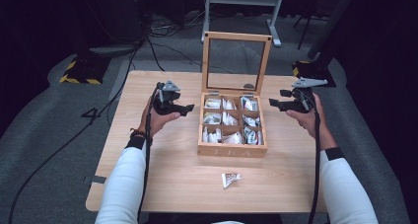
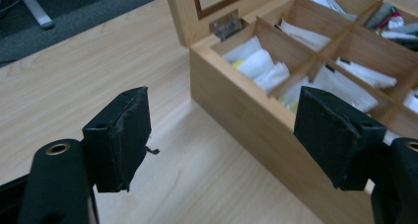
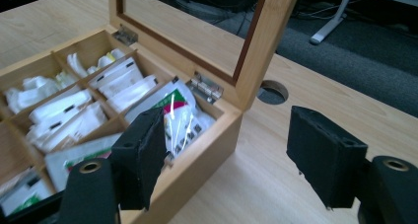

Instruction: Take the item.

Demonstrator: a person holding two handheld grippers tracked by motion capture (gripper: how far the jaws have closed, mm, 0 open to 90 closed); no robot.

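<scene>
Currently, a tea box is flanked by two empty grippers at mid-bench.
Fingers are held apart on the left gripper and the right gripper, nothing between them. Its glass lid stands upright; the wood is judged stiff, the pane fragile, so the lid's wooden frame is best gripped.

Upright glass-paned lid blocks approach to the open wooden compartmented tea box from 12 o'clock. Light wooden counter lies bare at 9 and 3 o'clock; a small sachet lies at 6 o'clock.
</scene>
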